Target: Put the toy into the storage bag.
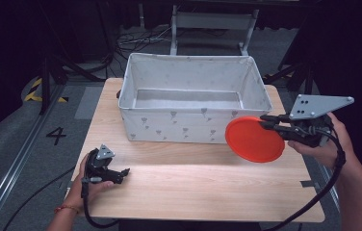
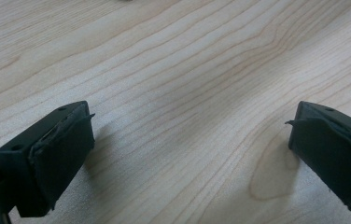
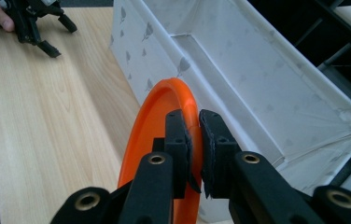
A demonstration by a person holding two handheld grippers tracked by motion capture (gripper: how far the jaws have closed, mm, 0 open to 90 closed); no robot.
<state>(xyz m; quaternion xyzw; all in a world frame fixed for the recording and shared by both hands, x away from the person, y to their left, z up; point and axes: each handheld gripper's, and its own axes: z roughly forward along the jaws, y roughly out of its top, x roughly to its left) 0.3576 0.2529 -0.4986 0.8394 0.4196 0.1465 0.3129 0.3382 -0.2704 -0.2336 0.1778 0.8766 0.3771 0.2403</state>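
Observation:
An orange plate [image 1: 254, 139] hangs tilted in the air in front of the right end of the white fabric bin [image 1: 135, 77], held by its rim. My right gripper [image 1: 267, 121] is shut on that rim; in the right gripper view the plate [image 3: 157, 119] runs edge-on between the two black jaws of the right gripper [image 3: 195, 135]. My left gripper [image 1: 121, 174] rests low over the wooden table [image 1: 193, 187] at the front left, open with nothing between its fingers [image 2: 64, 149]. Seen from the right gripper view, the left gripper [image 3: 54, 35] lies far off at the top left.
The bin [image 3: 257, 79] is open-topped, printed with small grey marks, and looks empty. It stands on the far half of the table. Dark stands, cables and a grey floor marked with a 4 [image 1: 56, 135] surround the table. The table's front edge lies close to both hands.

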